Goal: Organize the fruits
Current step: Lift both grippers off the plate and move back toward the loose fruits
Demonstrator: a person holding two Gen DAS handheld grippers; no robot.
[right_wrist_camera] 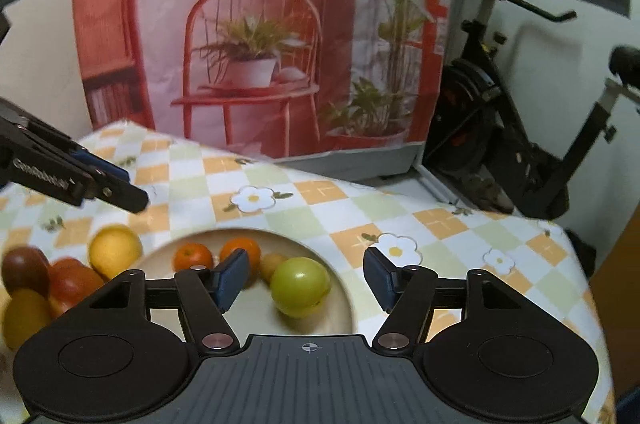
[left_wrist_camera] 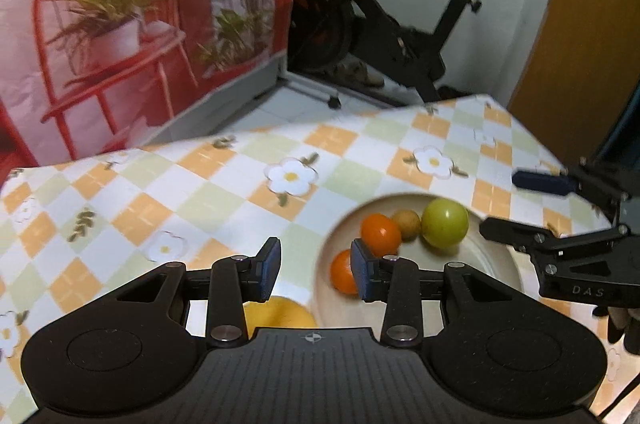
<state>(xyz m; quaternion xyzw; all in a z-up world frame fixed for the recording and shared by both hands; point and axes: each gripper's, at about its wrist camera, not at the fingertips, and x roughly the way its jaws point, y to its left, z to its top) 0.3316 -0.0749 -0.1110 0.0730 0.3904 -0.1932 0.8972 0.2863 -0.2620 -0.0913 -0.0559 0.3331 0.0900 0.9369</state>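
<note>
A cream plate (left_wrist_camera: 496, 264) (right_wrist_camera: 344, 300) on the checked tablecloth holds a green apple (left_wrist_camera: 445, 223) (right_wrist_camera: 300, 286), two oranges (left_wrist_camera: 380, 234) (right_wrist_camera: 193, 256), and a small brown fruit (left_wrist_camera: 407, 224) (right_wrist_camera: 272, 263). My left gripper (left_wrist_camera: 316, 274) is open and empty, above the plate's left rim. My right gripper (right_wrist_camera: 306, 278) is open and empty, hovering over the apple; it also shows in the left wrist view (left_wrist_camera: 516, 203). A yellow fruit (left_wrist_camera: 276, 312) (right_wrist_camera: 115, 250) lies left of the plate.
More loose fruit lies left of the plate: a red apple (right_wrist_camera: 70, 282), a dark fruit (right_wrist_camera: 24, 270) and a yellow one (right_wrist_camera: 24, 316). A printed backdrop (right_wrist_camera: 256, 23) and an exercise bike (left_wrist_camera: 384, 23) stand beyond the table's far edge.
</note>
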